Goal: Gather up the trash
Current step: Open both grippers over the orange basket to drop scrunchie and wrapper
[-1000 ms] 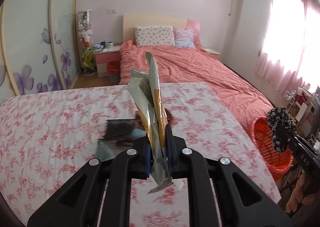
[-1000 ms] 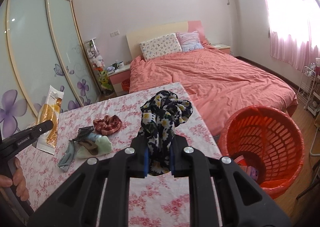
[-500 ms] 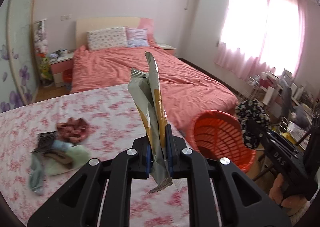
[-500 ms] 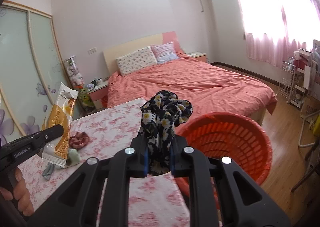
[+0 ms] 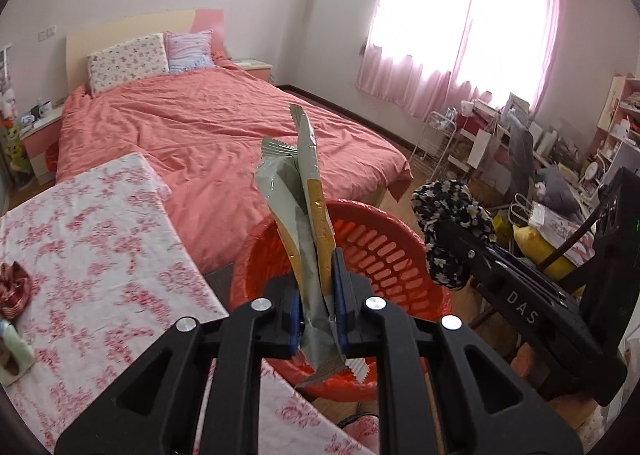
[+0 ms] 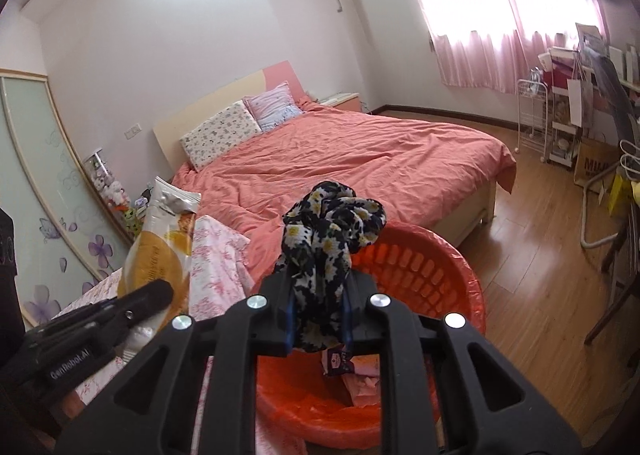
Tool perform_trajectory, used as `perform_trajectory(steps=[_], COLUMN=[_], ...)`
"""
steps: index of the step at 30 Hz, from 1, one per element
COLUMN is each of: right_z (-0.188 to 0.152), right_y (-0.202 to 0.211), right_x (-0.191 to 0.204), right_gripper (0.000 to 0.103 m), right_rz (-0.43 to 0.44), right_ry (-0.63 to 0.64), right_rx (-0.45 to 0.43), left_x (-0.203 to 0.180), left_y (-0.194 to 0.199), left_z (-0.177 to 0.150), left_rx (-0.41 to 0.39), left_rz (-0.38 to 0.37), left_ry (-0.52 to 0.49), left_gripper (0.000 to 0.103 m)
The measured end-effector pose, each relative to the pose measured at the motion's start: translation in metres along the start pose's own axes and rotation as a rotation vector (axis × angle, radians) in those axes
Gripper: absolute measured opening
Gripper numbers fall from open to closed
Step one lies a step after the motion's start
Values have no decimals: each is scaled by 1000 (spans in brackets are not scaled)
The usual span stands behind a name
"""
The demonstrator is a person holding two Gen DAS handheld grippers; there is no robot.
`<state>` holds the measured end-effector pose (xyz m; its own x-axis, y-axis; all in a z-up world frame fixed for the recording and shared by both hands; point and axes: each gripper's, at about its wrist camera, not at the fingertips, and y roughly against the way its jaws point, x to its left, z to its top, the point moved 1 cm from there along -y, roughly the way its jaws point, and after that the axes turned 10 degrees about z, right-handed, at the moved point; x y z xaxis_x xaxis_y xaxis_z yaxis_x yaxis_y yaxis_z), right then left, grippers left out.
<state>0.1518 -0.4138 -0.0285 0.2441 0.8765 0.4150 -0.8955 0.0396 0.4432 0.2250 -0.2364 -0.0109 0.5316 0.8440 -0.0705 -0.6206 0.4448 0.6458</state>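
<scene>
Your left gripper (image 5: 316, 313) has its jaws starting to part around the snack wrapper (image 5: 304, 215), which still stands upright between the pads, its lower tail hanging over the near rim of the red basket (image 5: 384, 251). Your right gripper (image 6: 318, 319) is also opening, with the floral cloth bundle (image 6: 326, 231) still sitting between its pads, bunched above them, and the basket's mouth directly below and ahead.

To do the drop well, hold both hands over the basket's opening, not its rim, and let the jaws widen fully so each piece falls free. I judge the wrapper the riskier one: it is light and tall, and it hangs near the table's edge, so it could tip back onto the flowered tablecloth (image 5: 100, 255). Other scraps wait at the far left of the table.
</scene>
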Motion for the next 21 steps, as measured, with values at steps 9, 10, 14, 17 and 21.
perform_trajectory(steps=[9, 10, 14, 17, 21], right_z=[-18, -20, -27, -29, -35], right_y=[-32, -31, -29, -27, -28], right_x=[-31, -28, -12, 2, 25], right_gripper=[56, 58, 63, 68, 71], right_rz=[-32, -38, -65, -71, -67], right_ry=[-55, -49, -3, 33, 79], right_rx=[65, 67, 75, 75, 94], left_x=[10, 15, 29, 43, 73], left_y=[-24, -21, -10, 4, 30], left_z=[-17, -22, -29, -38, -55], left_rx=[87, 89, 90, 74, 63], left_rz=[80, 102, 155, 216, 310], left_ry=[15, 15, 23, 28, 34], left_gripper=[55, 56, 59, 65, 66])
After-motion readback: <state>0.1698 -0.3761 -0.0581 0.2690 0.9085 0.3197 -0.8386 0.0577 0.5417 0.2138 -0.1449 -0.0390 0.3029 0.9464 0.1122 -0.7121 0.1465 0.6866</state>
